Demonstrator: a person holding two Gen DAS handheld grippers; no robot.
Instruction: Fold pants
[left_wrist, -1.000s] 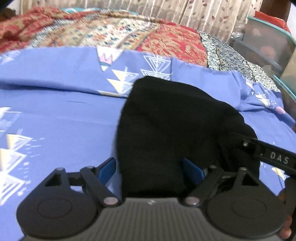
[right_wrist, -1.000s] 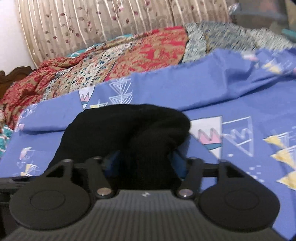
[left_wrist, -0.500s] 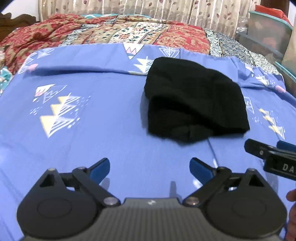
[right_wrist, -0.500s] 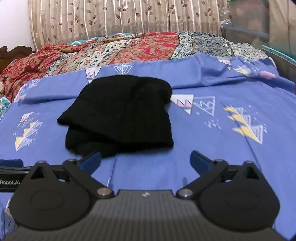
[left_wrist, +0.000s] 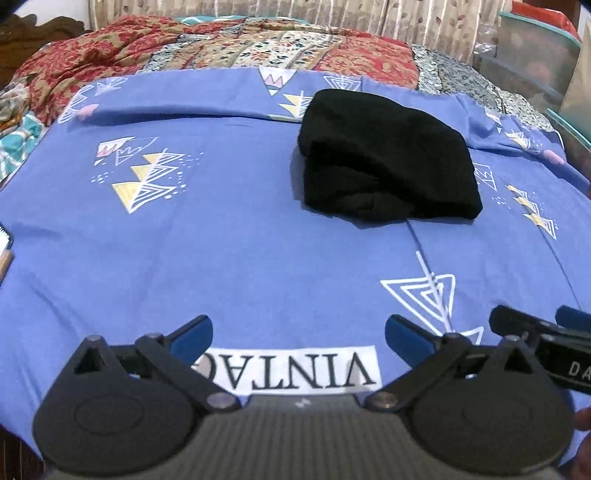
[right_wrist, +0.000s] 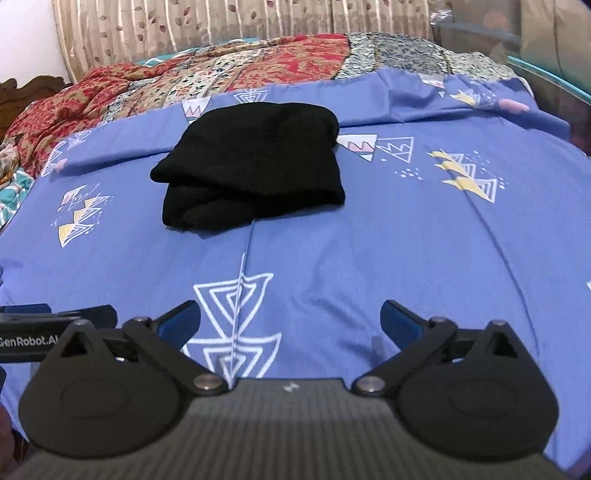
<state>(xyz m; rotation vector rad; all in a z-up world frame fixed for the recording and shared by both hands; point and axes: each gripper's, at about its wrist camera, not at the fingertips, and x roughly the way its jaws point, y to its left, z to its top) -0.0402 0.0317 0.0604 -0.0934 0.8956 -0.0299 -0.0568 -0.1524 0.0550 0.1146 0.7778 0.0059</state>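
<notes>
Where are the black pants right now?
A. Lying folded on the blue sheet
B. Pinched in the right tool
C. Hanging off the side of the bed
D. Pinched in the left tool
A, because the black pants lie in a folded pile on the blue sheet, with the left tool and right tool both open and well short of them.

Both views are taken from the wrists, low over the near part of a blue bedsheet (left_wrist: 236, 236), and are aimed forward and downward along the fingers toward the far curtain (right_wrist: 207, 33). The left gripper (left_wrist: 299, 336) and right gripper (right_wrist: 290, 319) are seen at the bottom edge of their own views. The folded black pants (left_wrist: 388, 162) are shared by both, set right of centre in the left view and left of centre in the right. Each neighbouring gripper is caught at a side edge.
</notes>
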